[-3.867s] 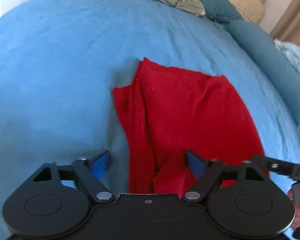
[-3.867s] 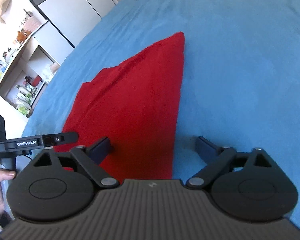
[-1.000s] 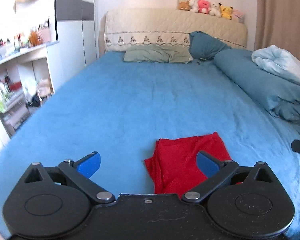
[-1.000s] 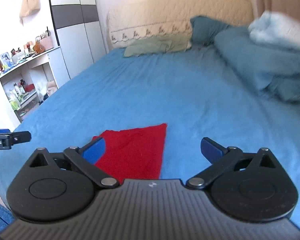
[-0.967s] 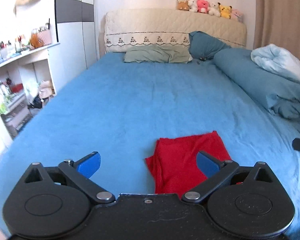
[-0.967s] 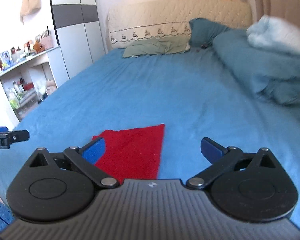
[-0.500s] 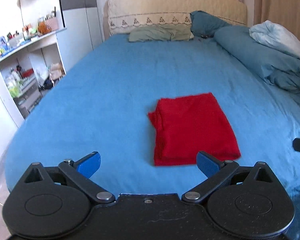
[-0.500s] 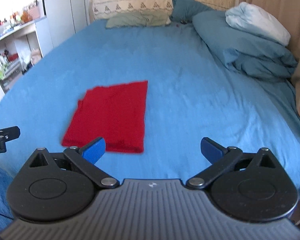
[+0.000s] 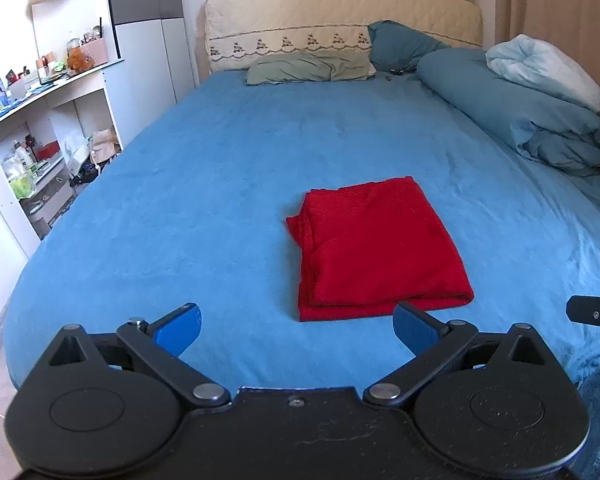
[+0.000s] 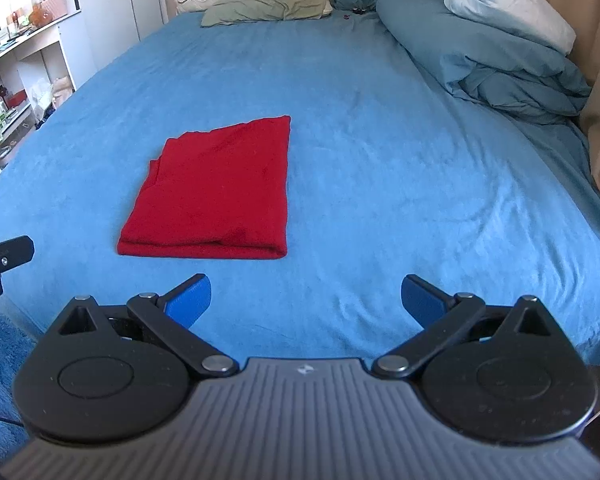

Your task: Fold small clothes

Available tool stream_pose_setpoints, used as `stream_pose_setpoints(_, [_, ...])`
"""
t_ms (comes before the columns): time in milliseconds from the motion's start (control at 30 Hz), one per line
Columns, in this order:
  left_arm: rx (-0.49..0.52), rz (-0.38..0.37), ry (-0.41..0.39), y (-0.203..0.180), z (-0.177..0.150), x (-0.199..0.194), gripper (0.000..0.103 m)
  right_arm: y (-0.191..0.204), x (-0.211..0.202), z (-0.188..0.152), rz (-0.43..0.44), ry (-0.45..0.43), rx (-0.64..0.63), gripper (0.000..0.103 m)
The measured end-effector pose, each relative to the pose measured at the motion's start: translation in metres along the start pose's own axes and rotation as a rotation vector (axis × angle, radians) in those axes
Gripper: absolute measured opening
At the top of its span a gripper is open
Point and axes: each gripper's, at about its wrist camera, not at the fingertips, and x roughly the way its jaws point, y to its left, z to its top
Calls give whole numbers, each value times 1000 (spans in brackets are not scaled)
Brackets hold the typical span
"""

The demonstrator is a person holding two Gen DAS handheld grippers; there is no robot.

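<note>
Near the foot edge of the bed [image 9: 220, 184], the folded red garment [image 9: 376, 248] is left lying; both the left gripper [image 9: 296, 328] and the right gripper [image 10: 305, 298] are held wide and empty, so folding seems finished.

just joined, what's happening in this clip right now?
A person is folding small clothes on a bed with two handheld grippers. The red garment lies folded into a rough rectangle on the blue bedsheet, with layered edges showing along its left side. The left gripper and the right gripper are both open, empty and held short of the cloth, not touching it. The fold looks done, or close to it.
</note>
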Motion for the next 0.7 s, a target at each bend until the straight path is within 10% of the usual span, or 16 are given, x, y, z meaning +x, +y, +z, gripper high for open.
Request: stream_pose_setpoints(700, [17, 2, -34, -1, 0, -7, 103, -5, -5, 0, 7, -10, 4, 103])
